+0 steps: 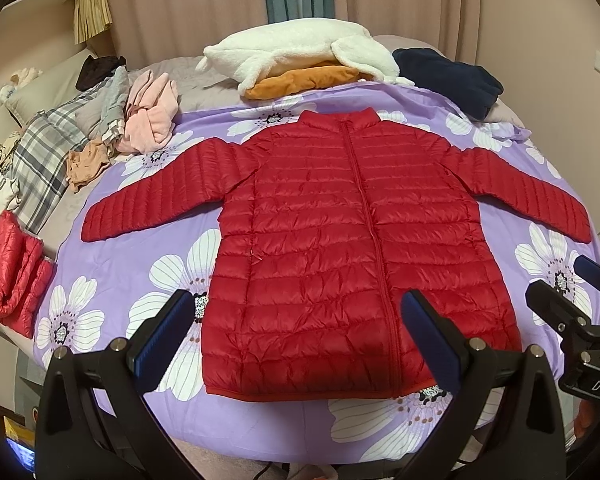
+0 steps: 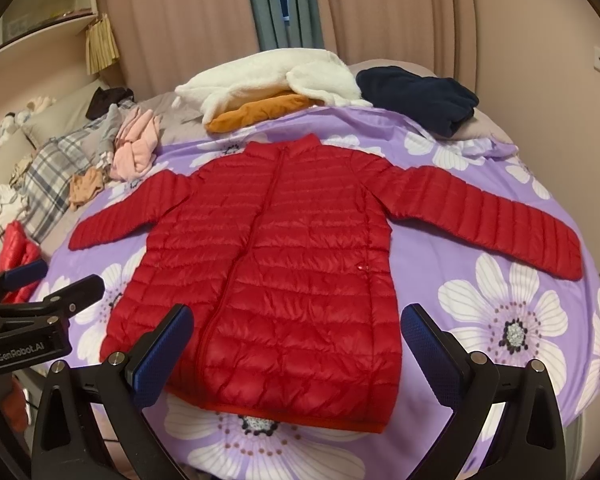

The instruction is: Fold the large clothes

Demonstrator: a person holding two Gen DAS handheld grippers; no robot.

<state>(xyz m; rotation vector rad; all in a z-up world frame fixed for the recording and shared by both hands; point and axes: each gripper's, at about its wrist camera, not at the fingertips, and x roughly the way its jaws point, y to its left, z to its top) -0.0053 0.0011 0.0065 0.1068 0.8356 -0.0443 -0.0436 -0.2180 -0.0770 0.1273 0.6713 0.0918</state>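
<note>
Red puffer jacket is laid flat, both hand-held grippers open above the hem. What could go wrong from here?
1. The red puffer jacket looks slick and puffy, so folds may spring open or slip from the left hand-held gripper and right hand-held gripper.
2. A folded sleeve could sweep the pink garment nearby.

Under everything I see a purple sheet with white flowers spread over the bed. At the far side lies a white fleece garment on top of an orange one, and just to the right of them a dark navy garment. On the far left I see a pink garment, beside a plaid blanket. On the near left lies a folded red padded piece. Behind the bed hang beige curtains.
</note>
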